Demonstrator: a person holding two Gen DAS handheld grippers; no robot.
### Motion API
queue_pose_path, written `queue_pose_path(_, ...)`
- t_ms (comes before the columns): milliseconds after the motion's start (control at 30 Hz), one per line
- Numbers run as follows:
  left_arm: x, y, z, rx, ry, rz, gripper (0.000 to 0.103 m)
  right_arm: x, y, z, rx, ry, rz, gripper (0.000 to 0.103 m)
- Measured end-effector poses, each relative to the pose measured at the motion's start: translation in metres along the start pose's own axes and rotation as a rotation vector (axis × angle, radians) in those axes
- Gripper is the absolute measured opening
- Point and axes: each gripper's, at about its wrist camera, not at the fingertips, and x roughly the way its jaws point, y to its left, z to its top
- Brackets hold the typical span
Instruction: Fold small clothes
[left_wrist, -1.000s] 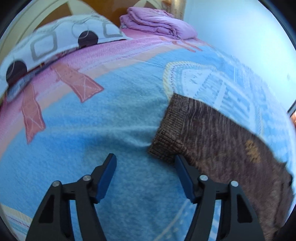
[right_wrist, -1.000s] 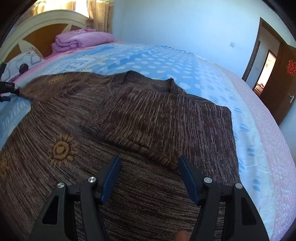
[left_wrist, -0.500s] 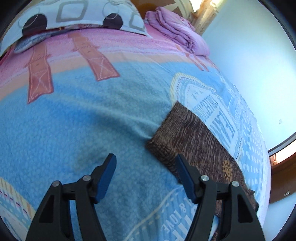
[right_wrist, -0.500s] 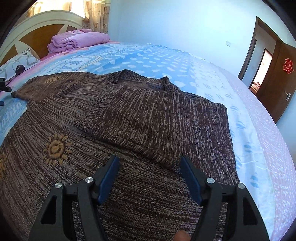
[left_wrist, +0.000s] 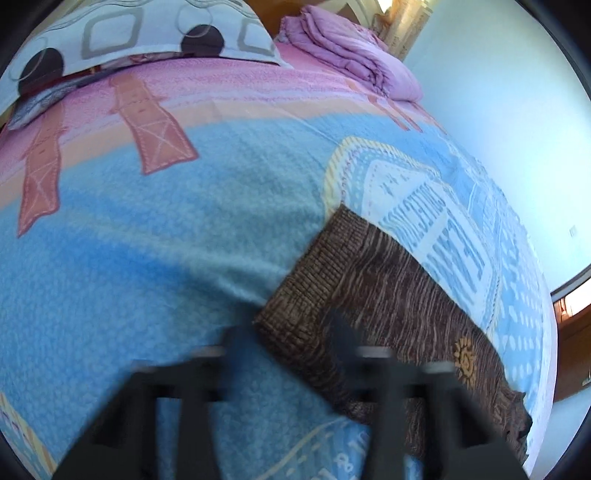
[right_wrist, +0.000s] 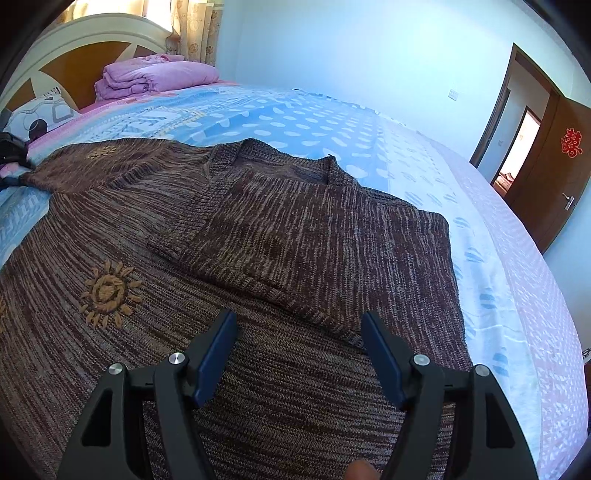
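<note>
On the bed (right_wrist: 332, 122) a brown sweater (right_wrist: 258, 229) lies spread flat, one sleeve folded across its chest. The left tool (left_wrist: 288, 332) is blurred at the cuff (left_wrist: 314, 277) of the other sleeve; whether it grips, I cannot tell. The right tool (right_wrist: 299, 332) hovers released over the sweater's lower body.

The left gripper (left_wrist: 288, 332) is moving fast and looks blurry, and its fingers are coming closer together around the sleeve cuff (left_wrist: 306, 291) of the brown sweater (right_wrist: 295, 236).
</note>
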Motion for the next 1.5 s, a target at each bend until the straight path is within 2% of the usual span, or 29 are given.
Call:
queue_pose_path(33, 0.003, 0.0, 0.0, 0.002, 0.018, -0.009, 0.01, 0.0, 0.0, 0.0, 0.002, 0.0, 0.001, 0.071)
queue_pose_path(133, -0.004, -0.004, 0.002, 0.035, -0.005, -0.003, 0.009, 0.0, -0.001, 0.0, 0.005, -0.001, 0.002, 0.071)
queue_pose_path(333, -0.038, -0.027, 0.004, 0.111, -0.101, -0.042, 0.009, 0.0, -0.001, -0.001, 0.007, -0.001, 0.004, 0.071)
queue_pose_path(500, -0.066, -0.062, -0.003, 0.189, -0.151, -0.111, 0.009, 0.0, -0.001, -0.001, 0.009, -0.003, 0.002, 0.072)
queue_pose_path(667, -0.092, -0.108, -0.021, 0.28, -0.163, -0.197, 0.009, 0.0, -0.003, -0.001, 0.018, -0.003, 0.008, 0.072)
queue_pose_path(933, -0.119, -0.181, -0.079, 0.433, -0.155, -0.293, 0.009, 0.001, -0.006, -0.002, 0.026, -0.005, 0.016, 0.072)
queue_pose_path(1033, -0.121, -0.208, -0.113, 0.498, -0.158, -0.32, 0.009, 0.001, -0.007, -0.002, 0.03, -0.006, 0.021, 0.072)
queue_pose_path(1133, -0.113, -0.228, -0.144, 0.543, -0.129, -0.333, 0.009, 0.001, -0.007, -0.002, 0.033, -0.007, 0.025, 0.072)
queue_pose_path(1267, -0.091, -0.253, -0.191, 0.621, -0.087, -0.323, 0.009, 0.002, -0.01, -0.002, 0.047, -0.005, 0.039, 0.072)
queue_pose_path(1367, -0.071, -0.268, -0.225, 0.714, -0.058, -0.257, 0.013, 0.003, -0.013, -0.003, 0.068, -0.003, 0.057, 0.072)
queue_pose_path(1433, -0.066, -0.268, -0.235, 0.747, -0.034, -0.248, 0.014, 0.003, -0.015, -0.003, 0.078, -0.002, 0.067, 0.072)
queue_pose_path(1500, -0.072, -0.262, -0.239, 0.776, -0.036, -0.258, 0.023, 0.005, -0.015, -0.003, 0.083, -0.001, 0.071, 0.072)
